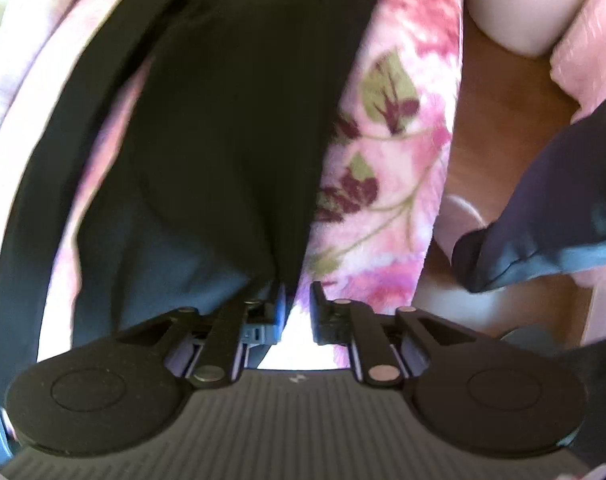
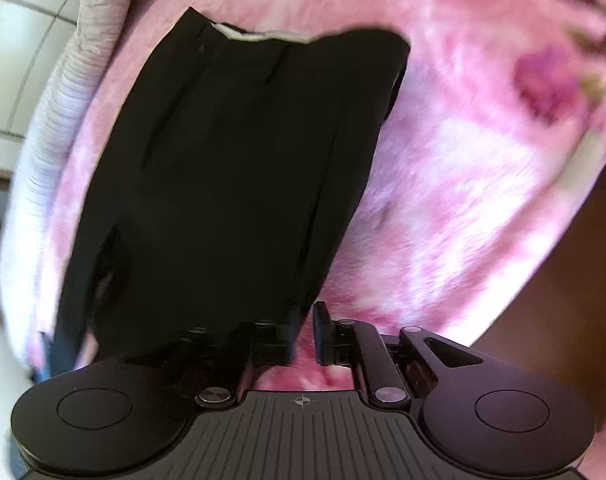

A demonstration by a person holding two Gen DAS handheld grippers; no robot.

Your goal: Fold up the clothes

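Nearest to us, our left gripper [image 1: 296, 312] shows a narrow gap between its jaws, with the dark cloth of the black trousers [image 1: 223, 140] bunching right at the left finger. Whether the cloth is pinched or only brushes past, we cannot tell through the blur. Our right gripper [image 2: 306, 334] looks much the same: jaws close together with a slim gap, the trousers' near edge [image 2: 231, 184] falling across the left finger, and again we cannot say if it grips.

Both grippers sit at the near end of the garment, side by side, which we judge is a hold for carrying that end over toward the far end, or for laying it down flat.

Beyond the jaws, the trousers run away from us along the pink floral blanket [image 2: 463, 160], which gives a soft bed to spread them on. At the far end the waistband [image 2: 259, 38] lies with a pale lining showing. To the left a ribbed pale cloth [image 2: 63, 100] edges the blanket.

In the left view, wooden flooring [image 1: 503, 140] shows to the right, with a dark cloth [image 1: 543, 220] hanging there, kept apart from the trousers.
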